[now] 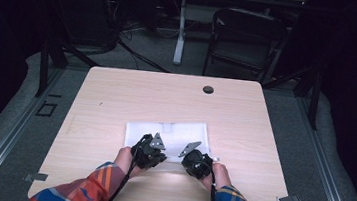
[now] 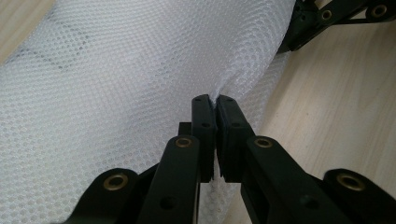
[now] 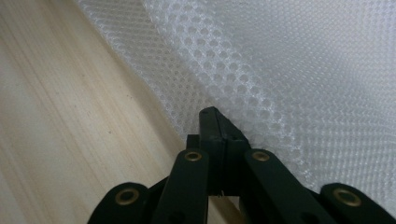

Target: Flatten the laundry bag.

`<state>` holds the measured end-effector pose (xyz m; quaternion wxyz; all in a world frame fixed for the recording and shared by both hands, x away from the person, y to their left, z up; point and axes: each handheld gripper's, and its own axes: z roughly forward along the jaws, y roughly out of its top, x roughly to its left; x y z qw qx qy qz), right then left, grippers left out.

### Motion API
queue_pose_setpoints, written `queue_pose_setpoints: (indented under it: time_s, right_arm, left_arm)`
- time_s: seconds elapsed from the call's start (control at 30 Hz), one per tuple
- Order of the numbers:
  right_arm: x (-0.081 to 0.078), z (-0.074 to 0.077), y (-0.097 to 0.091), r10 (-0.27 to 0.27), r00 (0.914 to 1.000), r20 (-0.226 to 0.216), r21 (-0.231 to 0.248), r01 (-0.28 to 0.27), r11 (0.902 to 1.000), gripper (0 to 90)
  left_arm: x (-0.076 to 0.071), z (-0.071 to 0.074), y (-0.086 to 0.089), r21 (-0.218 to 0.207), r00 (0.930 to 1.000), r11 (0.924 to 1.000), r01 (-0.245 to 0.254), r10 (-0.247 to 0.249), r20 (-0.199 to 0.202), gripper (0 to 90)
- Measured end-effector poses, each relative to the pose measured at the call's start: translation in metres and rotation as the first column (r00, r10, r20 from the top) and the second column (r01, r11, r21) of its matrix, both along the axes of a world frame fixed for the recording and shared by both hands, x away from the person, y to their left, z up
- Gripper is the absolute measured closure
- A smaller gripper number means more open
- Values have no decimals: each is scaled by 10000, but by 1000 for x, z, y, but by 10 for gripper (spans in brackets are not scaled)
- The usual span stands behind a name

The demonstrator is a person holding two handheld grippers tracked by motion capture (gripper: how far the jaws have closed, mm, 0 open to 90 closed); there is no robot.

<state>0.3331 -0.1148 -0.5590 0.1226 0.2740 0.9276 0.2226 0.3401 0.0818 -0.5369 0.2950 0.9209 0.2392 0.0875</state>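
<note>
The pale wooden counter (image 1: 116, 99) carries a single thing, a white mesh bag (image 1: 173, 132) spread flat at its middle toward the person's side, so that its near edge lies within easy reach of both hands. That flat, squared lie suits folding or lifting by one edge, and the two hands have come in side by side at that near edge, the likely reason being to raise the whole width evenly rather than drag one corner. The left tool (image 1: 150, 153) sits at the bag's near edge left of centre; in the left gripper view its jaws are pressed together on a pinch of the mesh (image 2: 140, 70), which puckers up into them. The right tool (image 1: 196, 161) sits just beside it to the right, and in the right gripper view its jaws are likewise closed at the border of the netting (image 3: 280, 70), apparently nipping the edge where it meets the bare wood (image 3: 70, 116). A small grommet hole (image 1: 208, 89) lies well apart at the far side.
</note>
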Motion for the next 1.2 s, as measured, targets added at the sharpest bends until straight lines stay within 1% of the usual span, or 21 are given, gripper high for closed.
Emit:
queue_pose_setpoints:
  time_s: [0.03, 0.13, 0.2, 0.23, 0.3, 0.33, 0.4, 0.5, 0.57, 0.63, 0.73, 0.77, 0.83, 0.9, 1.0, 1.1, 1.2]
  right_arm:
    - [0, 0, 0, -61, 10000, -14, 77, 61, 10000, 900]
    - [1, 1, -1, -95, 9999, -120, 1, 95, 10000, 900]
    - [1, 1, -2, -138, 9996, -245, 27, 139, 9999, 900]
    - [2, 1, -2, -159, 9993, -343, 110, 163, 9998, 900]
    - [1, 1, -2, -164, 9992, -361, 48, 165, 9999, 900]
    - [1, 1, -2, -153, 9992, -378, 43, 155, 9999, 900]
    - [1, 2, -1, -162, 9988, -472, 16, 163, 9999, 900]
    - [0, 2, -2, -139, 9977, -658, -46, 136, 9999, 900]
    - [0, 3, -2, -131, 9976, -674, -76, 126, 9999, 900]
    - [0, 3, -2, -127, 9975, -698, -80, 122, 9999, 900]
    - [0, 3, -2, -118, 9969, -779, -76, 112, 9999, 900]
    - [0, 4, -3, -42, 9963, -853, -147, 29, 9999, 900]
    - [-1, 3, -2, -35, 9966, -828, -126, 25, 9999, 900]
    - [-1, 3, -2, -42, 9965, -833, -116, 32, 9999, 900]
    - [-1, 4, -3, 2, 9957, -930, -117, -13, 9999, 900]
    - [-2, 4, -3, 21, 9949, -1013, -110, -32, 9999, 900]
    - [-2, 4, -3, 34, 9951, -993, -167, -51, 9998, 900]
  left_arm:
    - [0, 0, 0, -6, 10000, 10000, -8, 8, 5, 870]
    - [0, 1, 0, -36, 10000, 10000, -37, 37, 15, 870]
    - [0, 2, 1, -18, 10000, 10000, -83, 83, 23, 870]
    - [0, 2, 1, -105, 10000, 9999, -74, 75, 5, 870]
    - [0, 3, 1, -86, 10000, 9999, -92, 92, -11, 870]
    - [0, 4, 2, -151, 9999, 9998, -122, 122, -15, 870]
    - [1, 6, 3, -155, 9999, 9998, -157, 157, 1, 870]
    - [2, 9, 4, -270, 9998, 9994, -218, 217, -16, 869]
    - [2, 11, 5, -331, 9997, 9991, -254, 252, -59, 869]
    - [2, 12, 5, -330, 9996, 9991, -272, 272, -6, 869]
    - [2, 13, 6, -352, 9996, 9990, -285, 285, -13, 869]
    - [2, 14, 6, -399, 9995, 9987, -315, 315, -20, 869]
    - [3, 15, 6, -328, 9994, 9988, -351, 351, -4, 869]
    - [3, 16, 6, -355, 9993, 9986, -383, 383, -3, 869]
    - [4, 18, 7, -300, 9992, 9988, -396, 396, 10, 869]
    - [5, 19, 8, -313, 9991, 9986, -425, 426, 15, 868]
    - [6, 20, 8, -335, 9989, 9984, -458, 458, 13, 868]
